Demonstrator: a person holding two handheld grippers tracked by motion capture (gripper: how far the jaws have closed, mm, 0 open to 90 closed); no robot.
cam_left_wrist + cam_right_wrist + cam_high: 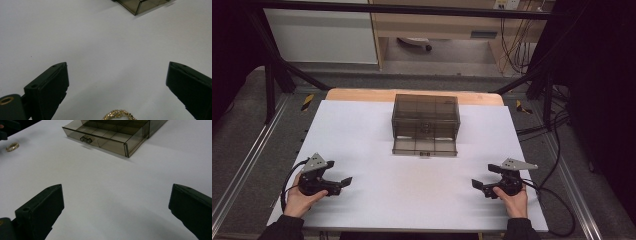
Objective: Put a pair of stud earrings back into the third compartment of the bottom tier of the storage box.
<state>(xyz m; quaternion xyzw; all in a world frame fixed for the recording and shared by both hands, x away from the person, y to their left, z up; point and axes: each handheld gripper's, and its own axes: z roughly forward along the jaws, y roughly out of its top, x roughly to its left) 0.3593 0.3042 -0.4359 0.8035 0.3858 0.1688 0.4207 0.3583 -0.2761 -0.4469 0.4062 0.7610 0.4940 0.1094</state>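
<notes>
Here, gold ring (119,115) on table, between left gripper's (117,85) wide-apart jaws

Drawer box (425,116) sat at the far middle of the surface (377,150), its drawer (425,145) pulled out toward the person. Ring (12,146) lay on the surface near left, just before the left hand-held gripper (343,183); right hand-held gripper (477,185) near right, well apart.

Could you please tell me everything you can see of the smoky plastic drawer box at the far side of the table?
The drawer box is translucent, smoke-brown plastic, standing upright at the far middle of the white table. Its bottom drawer is pulled out toward the person, showing divider walls that form compartments which look empty, and a small clear handle on its front. Nothing touches it but the table.
</notes>
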